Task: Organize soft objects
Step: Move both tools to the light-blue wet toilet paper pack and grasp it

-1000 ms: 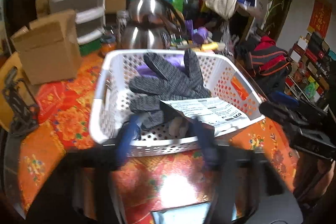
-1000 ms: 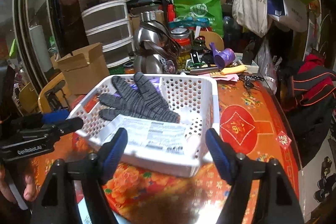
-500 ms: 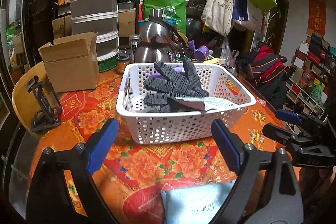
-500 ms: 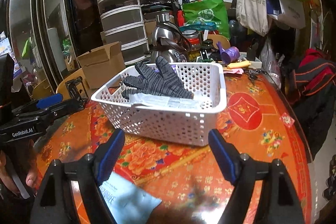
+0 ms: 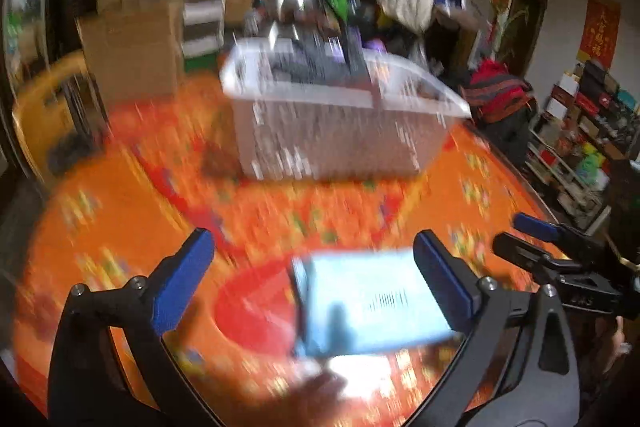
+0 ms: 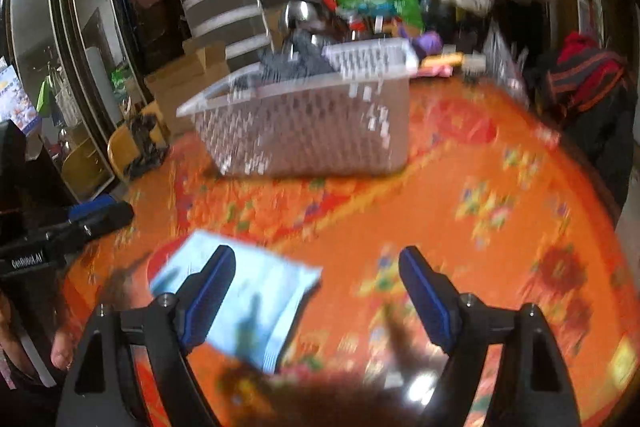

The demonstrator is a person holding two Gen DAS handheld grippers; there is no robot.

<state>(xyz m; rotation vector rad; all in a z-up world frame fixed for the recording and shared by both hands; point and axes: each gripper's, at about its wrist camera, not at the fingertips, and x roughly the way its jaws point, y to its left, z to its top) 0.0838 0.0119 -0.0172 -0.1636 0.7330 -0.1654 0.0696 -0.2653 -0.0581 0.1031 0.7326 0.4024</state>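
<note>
Lying flat on the orange tablecloth, the light-blue packet runs lengthwise left-right; its print is too blurred to read. Left gripper jaws opening around it, not touching; right gripper wide, empty.

My desk, under an orange flowered cloth, carries a white basket at the far side. A pale blue packet lies flat near me, well apart from it.
</note>
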